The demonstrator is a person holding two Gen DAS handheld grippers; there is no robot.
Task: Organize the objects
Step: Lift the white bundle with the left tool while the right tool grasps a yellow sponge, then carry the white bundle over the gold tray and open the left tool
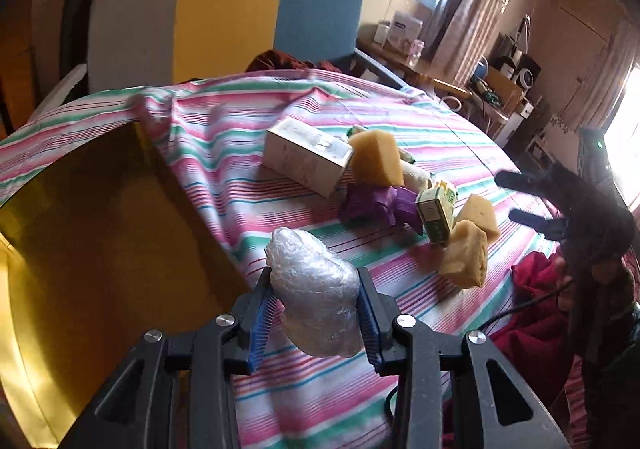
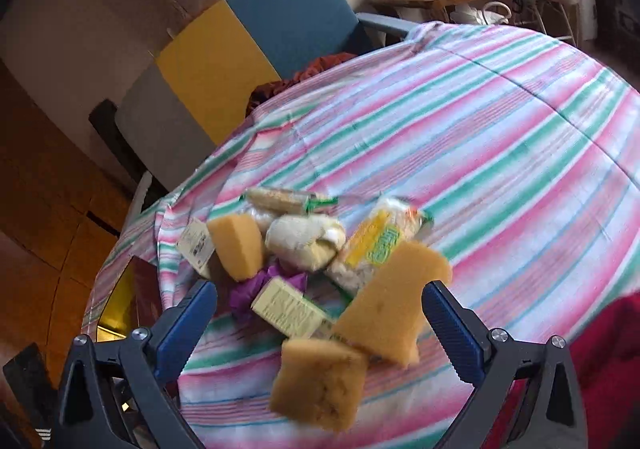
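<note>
The left tool [image 1: 316,313] pinches a plastic-wrapped bundle [image 1: 314,289] above the counter's [image 1: 460,153] left edge; keep the squeeze firm and carry it level to the yellow bin [image 1: 100,249]. The right tool [image 2: 320,313] hangs spread over the sponges [image 2: 320,381] mid-counter.

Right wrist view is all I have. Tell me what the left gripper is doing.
Observer: The left gripper is shut on a bundle wrapped in clear plastic.
Operator: Say whether that bundle is on the cloth.
Observer: It looks lifted clear of the striped cloth, near its edge.
Operator: Name what lies beside it.
Observer: A large yellow surface, maybe a bin, sits just to the left of the bundle.
</note>
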